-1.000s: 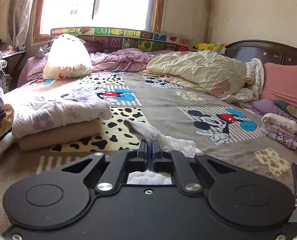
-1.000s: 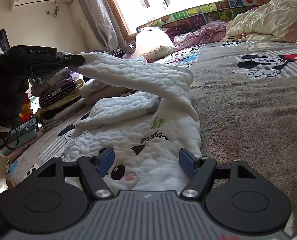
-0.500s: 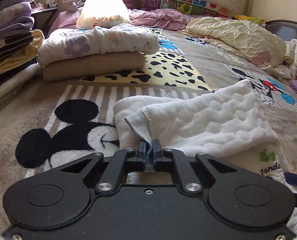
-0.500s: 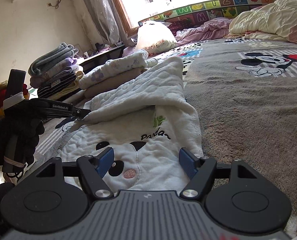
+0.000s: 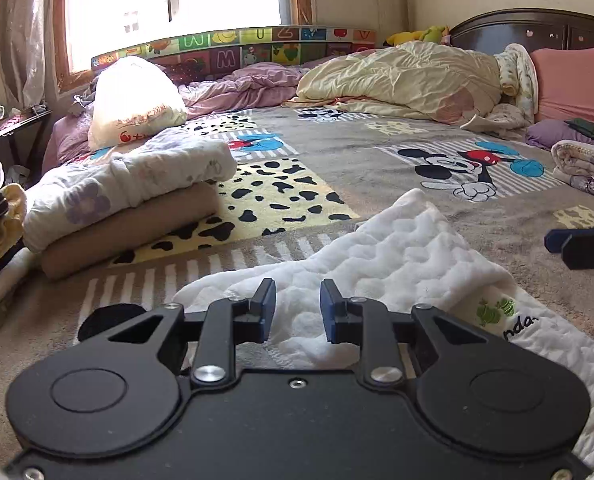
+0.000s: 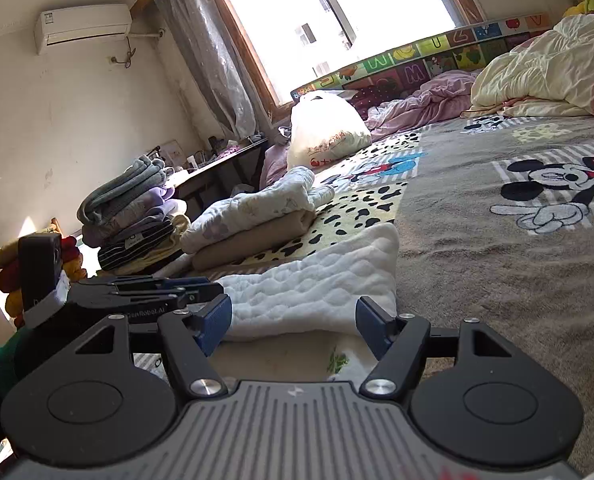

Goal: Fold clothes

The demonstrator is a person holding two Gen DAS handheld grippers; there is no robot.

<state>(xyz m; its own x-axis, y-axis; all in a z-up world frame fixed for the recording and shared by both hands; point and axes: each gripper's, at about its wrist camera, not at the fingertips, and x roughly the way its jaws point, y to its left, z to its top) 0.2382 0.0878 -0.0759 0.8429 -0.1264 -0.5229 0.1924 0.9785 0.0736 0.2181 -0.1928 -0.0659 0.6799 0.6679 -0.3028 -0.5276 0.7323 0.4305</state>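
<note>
White quilted panda top [image 5: 397,256] is lying flat on the grey cartoon-print blanket [image 5: 337,160], right in front of both your tools, with one sleeve folded across the body. So I'd say you're mid-fold: first sleeve in, other side not done.

Going left to right: at 9 o'clock in the left wrist view there's the folded stack of floral and beige clothes [image 5: 129,200]. Your left gripper [image 5: 295,310] sits at 6 o'clock, jaws spread apart and grasping nothing, fabric just under the tips. Your right gripper [image 6: 293,326] is spread wide too, empty, hovering over the hem.

Next you'll probably want to pinch the far edge and bring it over.

Only the left view shows the green frog patch [image 5: 495,308] and lettering clearly; only the right view catches the air conditioner [image 6: 83,26] at 10 o'clock.
</note>
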